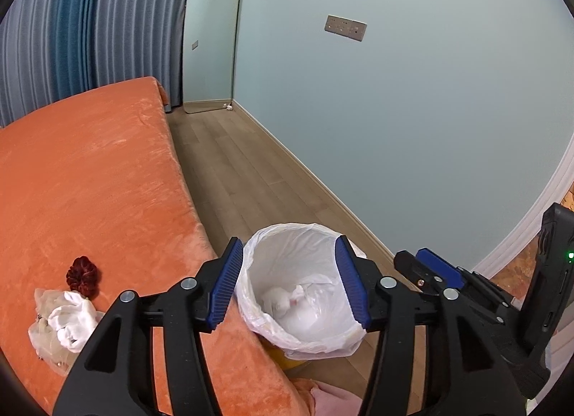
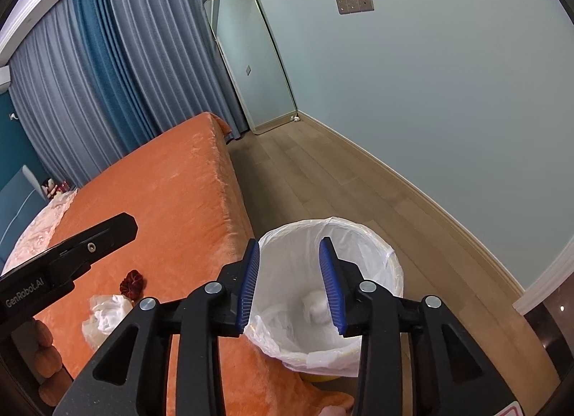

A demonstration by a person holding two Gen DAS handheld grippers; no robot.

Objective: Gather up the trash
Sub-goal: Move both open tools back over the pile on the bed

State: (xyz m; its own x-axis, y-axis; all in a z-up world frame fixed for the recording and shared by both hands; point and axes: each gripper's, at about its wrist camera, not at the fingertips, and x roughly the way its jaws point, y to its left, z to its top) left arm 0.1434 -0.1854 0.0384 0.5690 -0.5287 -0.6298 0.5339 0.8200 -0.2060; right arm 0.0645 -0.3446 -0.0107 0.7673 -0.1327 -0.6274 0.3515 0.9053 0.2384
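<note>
Both claws hang spread and empty — the left gripper [image 1: 288, 283] and right gripper [image 2: 290, 285] above the lined trash bin [image 1: 287, 339] on the floor just beside the orange bed [image 1: 89, 172]. White crumpled trash [image 1: 70, 322] lies on the bed, touching a dark red scrunchie [image 1: 82, 274] — beyond, a mirror [image 1: 211, 39] leans by the curtains [image 1: 71, 21].

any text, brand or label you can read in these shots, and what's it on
"GenRobot.AI": white print on the black body of the left gripper, seen in the right wrist view.
A red-edged sticker at the bottom edge of that view is cut off, not readable.
The wall switch plate shows only marks too small to read.
No text on the bin or the bed.
</note>
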